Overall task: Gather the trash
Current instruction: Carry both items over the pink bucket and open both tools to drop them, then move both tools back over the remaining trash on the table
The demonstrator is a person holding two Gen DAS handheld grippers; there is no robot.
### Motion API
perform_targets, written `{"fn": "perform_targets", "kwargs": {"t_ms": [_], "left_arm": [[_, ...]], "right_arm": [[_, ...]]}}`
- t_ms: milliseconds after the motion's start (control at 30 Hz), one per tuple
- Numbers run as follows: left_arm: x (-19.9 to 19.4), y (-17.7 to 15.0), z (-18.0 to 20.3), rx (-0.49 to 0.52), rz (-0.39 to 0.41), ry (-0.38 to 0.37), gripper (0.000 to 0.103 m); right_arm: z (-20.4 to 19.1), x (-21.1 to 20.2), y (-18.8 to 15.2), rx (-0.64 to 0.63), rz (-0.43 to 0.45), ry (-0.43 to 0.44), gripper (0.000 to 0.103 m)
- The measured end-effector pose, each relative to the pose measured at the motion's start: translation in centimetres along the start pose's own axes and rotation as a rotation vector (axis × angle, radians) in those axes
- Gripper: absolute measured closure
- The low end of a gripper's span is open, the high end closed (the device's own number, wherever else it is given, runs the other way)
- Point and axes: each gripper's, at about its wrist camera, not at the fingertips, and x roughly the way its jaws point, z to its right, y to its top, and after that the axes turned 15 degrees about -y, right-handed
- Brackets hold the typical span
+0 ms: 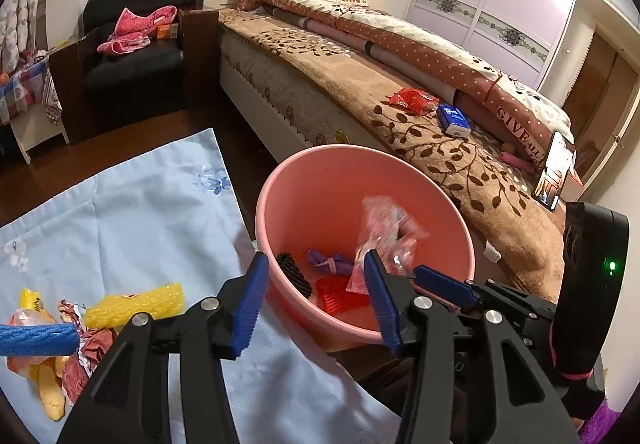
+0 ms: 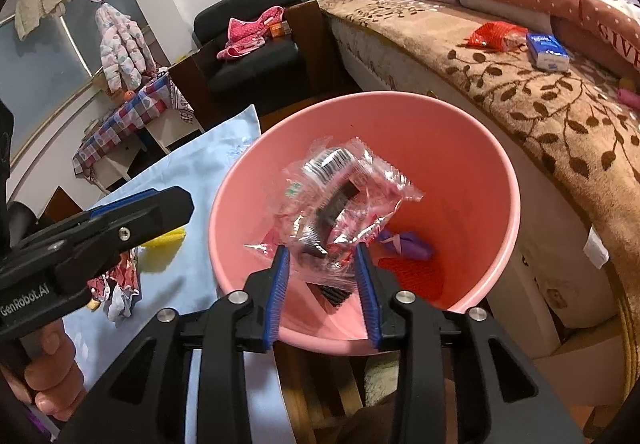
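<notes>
A pink bucket [image 1: 264, 179] [image 2: 224, 179] stands on the floor between a light blue cloth [image 1: 140, 211] and the bed. In its bottom lie a black ridged piece [image 1: 294, 274], a purple wrapper [image 1: 332, 262] and a red mesh piece [image 1: 340, 294]. My right gripper [image 2: 322, 248] hangs over the bucket's mouth with a crinkled clear plastic wrapper [image 2: 340, 187] [image 1: 386, 228] spanning pad to pad. My left gripper [image 1: 316, 256] is open over the near rim with nothing between its fingers. Yellow foam [image 1: 136, 304], a blue foam tube [image 1: 36, 338], banana peel [image 1: 50, 392] and crumpled paper lie on the cloth.
On the bed's brown leaf-patterned blanket [image 1: 440, 163] lie a red wrapper [image 1: 414, 99], a blue tissue pack [image 1: 454, 119] and a propped phone [image 1: 556, 171]. A black armchair [image 1: 136, 59] with pink clothes stands behind. A person's hand [image 2: 52, 376] holds the left gripper's handle.
</notes>
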Motion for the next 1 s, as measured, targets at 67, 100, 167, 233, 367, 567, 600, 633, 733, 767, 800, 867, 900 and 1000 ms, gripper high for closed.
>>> {"fn": "perform_targets", "kwargs": {"t_ms": [67, 100, 167, 233, 367, 567, 600, 633, 733, 767, 800, 867, 900, 1000], "left_arm": [[-0.3, 0.0, 0.0, -0.001, 0.004, -0.002, 0.051], [-0.5, 0.0, 0.0, 0.000, 0.009, -0.004, 0.051], [-0.9, 0.0, 0.0, 0.004, 0.016, -0.001, 0.051], [-1.4, -0.1, 0.1, 0.010, 0.028, 0.001, 0.051], [-2.8, -0.2, 0.3, 0.022, 0.057, 0.015, 0.051], [-5.1, -0.6, 0.0, 0.006, 0.090, 0.038, 0.051], [-5.6, -0.8, -0.2, -0.001, 0.095, 0.048, 0.051], [-6.0, -0.9, -0.3, -0.007, 0.098, 0.056, 0.051], [-7.2, -1.6, -0.7, -0.022, 0.109, 0.077, 0.051], [-7.7, -1.8, -0.8, -0.023, 0.114, 0.082, 0.051], [-8.3, -2.1, -0.9, -0.022, 0.121, 0.085, 0.051], [-9.3, -2.6, -0.9, -0.019, 0.133, 0.088, 0.051], [-9.8, -2.9, -1.0, -0.016, 0.141, 0.092, 0.051], [-11.9, -4.0, -1.2, 0.000, 0.169, 0.111, 0.051]], "right_arm": [[0.2, -0.1, 0.0, 0.012, 0.001, 0.000, 0.058], [0.3, -0.2, 0.1, 0.018, 0.004, -0.002, 0.057], [0.3, -0.4, 0.2, 0.021, 0.006, -0.008, 0.057], [0.0, -0.8, 0.2, 0.013, 0.015, -0.013, 0.057], [-0.9, -2.0, 0.3, -0.010, 0.045, -0.011, 0.057], [-3.1, -3.9, -0.4, -0.059, 0.084, 0.003, 0.057], [-3.5, -4.3, -0.5, -0.067, 0.090, 0.006, 0.057], [-3.9, -4.6, -0.6, -0.072, 0.098, 0.009, 0.057], [-4.9, -5.6, -1.0, -0.075, 0.120, 0.023, 0.057], [-5.2, -5.9, -1.2, -0.074, 0.123, 0.032, 0.057], [-5.5, -6.0, -1.4, -0.074, 0.123, 0.038, 0.057], [-6.1, -6.3, -1.7, -0.071, 0.124, 0.046, 0.057], [-6.5, -6.5, -1.8, -0.071, 0.127, 0.050, 0.057], [-7.5, -7.0, -2.2, -0.072, 0.142, 0.052, 0.057]]}}
